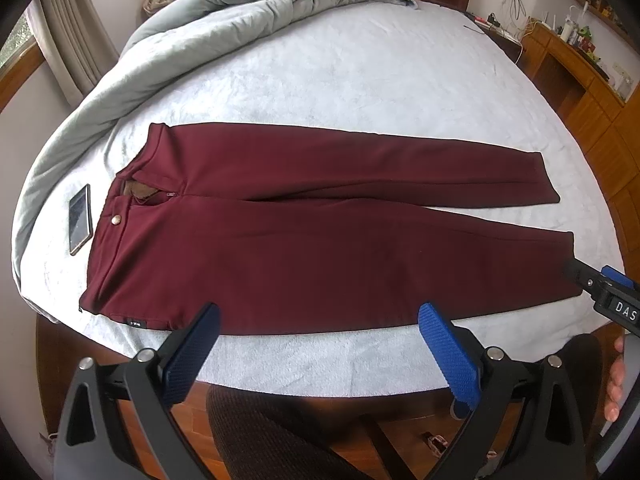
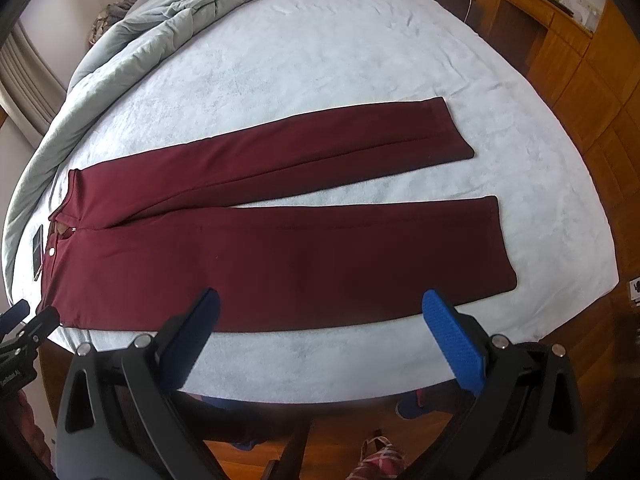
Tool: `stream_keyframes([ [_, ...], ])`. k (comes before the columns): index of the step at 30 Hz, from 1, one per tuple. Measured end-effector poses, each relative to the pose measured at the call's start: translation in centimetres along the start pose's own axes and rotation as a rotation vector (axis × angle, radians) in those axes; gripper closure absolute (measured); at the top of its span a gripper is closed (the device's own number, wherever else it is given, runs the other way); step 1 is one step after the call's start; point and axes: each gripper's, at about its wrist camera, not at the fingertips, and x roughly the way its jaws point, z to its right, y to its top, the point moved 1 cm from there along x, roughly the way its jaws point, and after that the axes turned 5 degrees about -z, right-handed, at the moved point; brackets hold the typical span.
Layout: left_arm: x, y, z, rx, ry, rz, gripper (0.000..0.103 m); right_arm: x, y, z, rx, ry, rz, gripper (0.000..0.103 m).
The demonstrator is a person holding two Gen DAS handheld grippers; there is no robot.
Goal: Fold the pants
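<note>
- Hovering at the near edge of the bed [image 1: 320, 80], the left tool [image 1: 318, 320] has its two blue-padded fingers [image 1: 448, 356] spread wide, with nothing between them.
- Its fingers point at the near side of the pants [image 1: 300, 248], around the hip and thigh; whether the tips touch the cloth I cannot tell.
- The right tool [image 2: 320, 308] is likewise wide open and empty, aimed at the lower half of the near leg.
- From the left wrist view, the right tool [image 1: 600, 284] shows at the right edge, just beside the near leg's hem, with a hand [image 1: 616, 376] behind it.
- From the right wrist view, the left tool [image 2: 24, 324] shows at the left edge, close to the waistband corner.
- Below both tools lie a wooden floor [image 1: 400, 412] and the person's dark-trousered legs [image 1: 256, 432].
- The maroon pants [image 2: 280, 248] lie flat and unfolded on the pale blue bedcover, waistband to the left, hems to the right, front side up.
- The two legs are spread in a narrow V, with a strip of bedcover between them.
- The fly is open at the waist, showing a brown lining and a metal button [image 1: 116, 220].
- A phone [image 1: 80, 220] lies on the bedcover just left of the waistband, apart from it.
- Farther back, a grey-green quilt [image 1: 224, 4] is bunched along the left and far side of the bed.
- Wooden furniture [image 1: 580, 92] with small cluttered items stands to the far right.
</note>
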Motion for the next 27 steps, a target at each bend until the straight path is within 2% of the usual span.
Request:
stream_keyframes([
  [27, 0.32, 0.28, 0.32, 0.006, 0.005, -0.005, 0.004, -0.11, 0.22, -0.09, -0.003, -0.005, 0.003, 0.002],
])
